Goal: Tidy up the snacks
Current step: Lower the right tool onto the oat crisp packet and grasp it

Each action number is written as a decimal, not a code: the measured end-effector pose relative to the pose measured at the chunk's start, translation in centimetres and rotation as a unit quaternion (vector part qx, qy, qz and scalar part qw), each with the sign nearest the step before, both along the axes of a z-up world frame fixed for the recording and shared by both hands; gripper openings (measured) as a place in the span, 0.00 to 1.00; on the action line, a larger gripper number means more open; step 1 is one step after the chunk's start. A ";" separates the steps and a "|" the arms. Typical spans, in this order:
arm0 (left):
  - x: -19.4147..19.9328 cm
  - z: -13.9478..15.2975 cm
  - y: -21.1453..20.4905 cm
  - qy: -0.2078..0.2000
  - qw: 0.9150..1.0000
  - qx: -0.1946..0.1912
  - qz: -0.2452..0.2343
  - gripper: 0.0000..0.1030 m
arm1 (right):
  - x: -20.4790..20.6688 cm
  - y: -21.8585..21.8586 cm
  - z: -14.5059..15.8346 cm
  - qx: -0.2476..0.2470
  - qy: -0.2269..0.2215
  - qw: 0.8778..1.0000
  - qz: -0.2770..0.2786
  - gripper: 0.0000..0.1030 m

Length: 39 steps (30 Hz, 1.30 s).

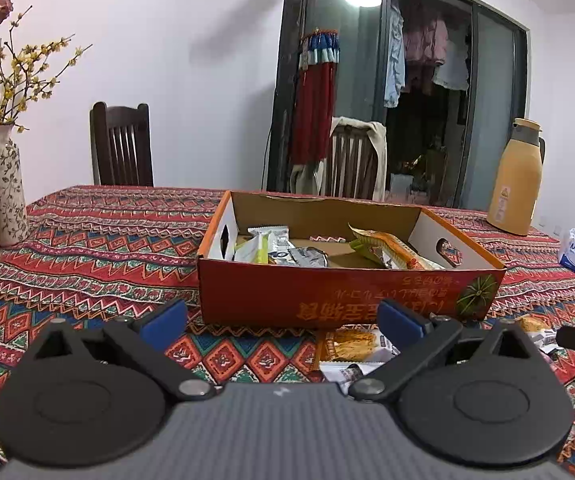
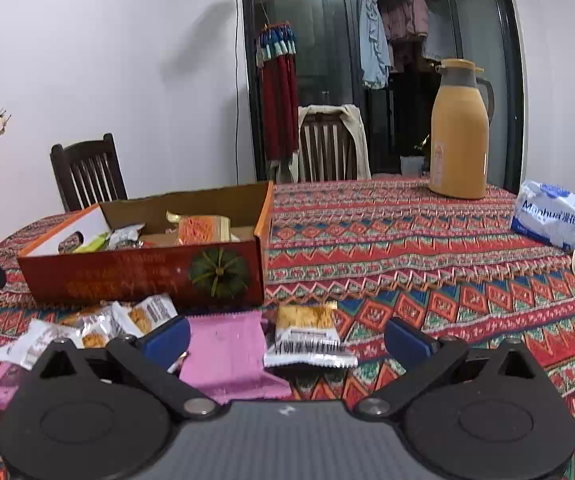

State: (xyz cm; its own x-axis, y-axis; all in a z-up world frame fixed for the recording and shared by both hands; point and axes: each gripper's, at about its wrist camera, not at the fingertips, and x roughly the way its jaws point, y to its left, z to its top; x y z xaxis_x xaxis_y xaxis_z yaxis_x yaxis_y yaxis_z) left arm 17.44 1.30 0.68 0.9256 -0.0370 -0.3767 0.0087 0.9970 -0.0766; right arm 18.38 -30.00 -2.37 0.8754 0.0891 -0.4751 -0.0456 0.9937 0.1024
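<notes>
While both grippers hovered low over the patterned counter (image 2: 427,248), the left gripper (image 1: 283,320) and the right gripper (image 2: 287,338) each had their blue-padded fingers (image 2: 167,340) spread wide, holding nothing. A red cardboard box (image 1: 327,292) stood on the counter with several snack packets inside. Just before it lay loose snacks, among them a pink packet (image 2: 227,356) and an orange-and-white packet (image 2: 307,336), side by side between the right fingers.
</notes>
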 end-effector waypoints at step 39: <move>1.3 -1.0 1.5 0.032 0.999 -0.034 0.007 1.00 | 10.2 -2.7 -3.6 -0.037 0.127 0.991 -0.016 1.00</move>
State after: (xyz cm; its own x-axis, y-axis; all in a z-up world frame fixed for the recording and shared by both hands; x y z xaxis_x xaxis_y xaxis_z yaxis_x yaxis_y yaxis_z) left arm 18.75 2.83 -0.36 0.8999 -0.0522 -0.4331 -0.0117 0.9896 -0.1437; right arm 28.54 -32.73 -5.99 0.7281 0.0205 -0.6852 0.0035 0.9994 0.0337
